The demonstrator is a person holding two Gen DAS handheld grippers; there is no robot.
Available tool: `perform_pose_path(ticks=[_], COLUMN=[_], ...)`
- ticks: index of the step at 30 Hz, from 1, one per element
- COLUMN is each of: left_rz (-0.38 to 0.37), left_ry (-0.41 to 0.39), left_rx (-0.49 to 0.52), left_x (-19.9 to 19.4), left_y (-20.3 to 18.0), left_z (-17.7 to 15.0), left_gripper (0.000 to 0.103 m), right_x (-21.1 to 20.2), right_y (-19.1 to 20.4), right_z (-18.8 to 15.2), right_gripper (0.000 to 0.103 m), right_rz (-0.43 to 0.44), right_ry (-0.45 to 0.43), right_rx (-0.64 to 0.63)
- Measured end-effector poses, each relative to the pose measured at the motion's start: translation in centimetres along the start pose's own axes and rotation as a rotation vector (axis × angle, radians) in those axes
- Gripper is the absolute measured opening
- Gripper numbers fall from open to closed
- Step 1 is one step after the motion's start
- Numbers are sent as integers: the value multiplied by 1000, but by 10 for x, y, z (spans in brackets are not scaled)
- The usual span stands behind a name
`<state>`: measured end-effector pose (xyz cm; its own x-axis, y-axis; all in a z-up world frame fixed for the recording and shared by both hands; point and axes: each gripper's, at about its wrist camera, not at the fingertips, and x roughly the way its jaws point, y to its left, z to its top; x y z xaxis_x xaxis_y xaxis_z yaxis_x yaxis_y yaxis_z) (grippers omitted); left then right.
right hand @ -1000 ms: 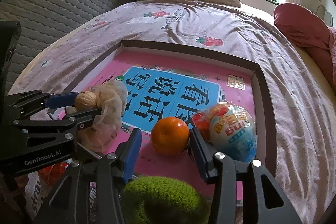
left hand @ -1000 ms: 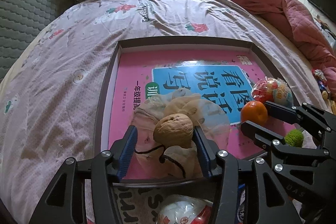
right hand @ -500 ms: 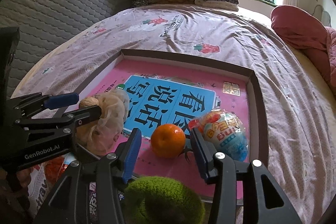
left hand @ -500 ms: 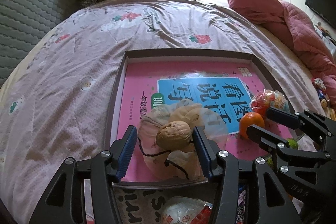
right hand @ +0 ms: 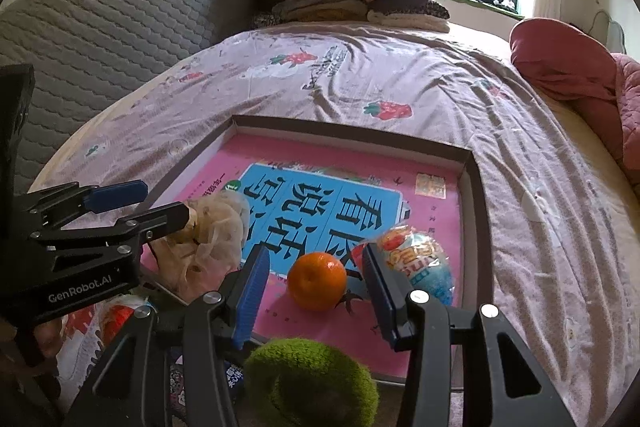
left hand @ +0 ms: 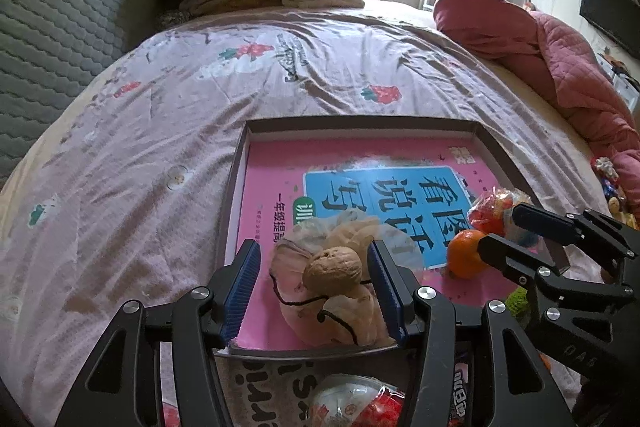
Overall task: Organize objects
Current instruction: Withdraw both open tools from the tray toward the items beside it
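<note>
A shallow tray (left hand: pixel 236 187) lies on the bed (left hand: pixel 160 131). Near the tray's front edge, the left hand-held gripper (left hand: pixel 314 287) stands apart around a walnut (left hand: pixel 332 271) on a mesh pouch (left hand: pixel 340 311), touching neither. Beside it, the right hand-held gripper (right hand: pixel 314 291) stands apart around an orange (right hand: pixel 317 281).

In the tray (right hand: pixel 474 187) on the bed (right hand: pixel 400 83), the walnut (left hand: pixel 333 270) lay left of the orange (right hand: pixel 317 281), the wrapped snack (right hand: pixel 420 263) right.
</note>
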<state>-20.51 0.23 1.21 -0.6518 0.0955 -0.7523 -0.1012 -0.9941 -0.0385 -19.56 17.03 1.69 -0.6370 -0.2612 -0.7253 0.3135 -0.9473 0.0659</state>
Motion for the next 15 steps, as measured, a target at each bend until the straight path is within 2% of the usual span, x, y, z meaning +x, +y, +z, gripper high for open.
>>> perform_pose_path(ticks=[4, 7, 15], left_rz=[-1, -2, 3], left_ry=[-16, -27, -63], left_rx=[-2, -5, 3], left_x=[-8, -13, -29], left_y=[-1, -1, -7], left_z=[1, 1, 1], left_gripper=[58, 62, 64], right_x=[-6, -11, -26], right_y=[0, 0, -4], right_z=[3, 4, 8], right_gripper=[50, 55, 55], right_rz=[0, 0, -12], right_ry=[-19, -31, -71], right_rx=[1, 1, 9])
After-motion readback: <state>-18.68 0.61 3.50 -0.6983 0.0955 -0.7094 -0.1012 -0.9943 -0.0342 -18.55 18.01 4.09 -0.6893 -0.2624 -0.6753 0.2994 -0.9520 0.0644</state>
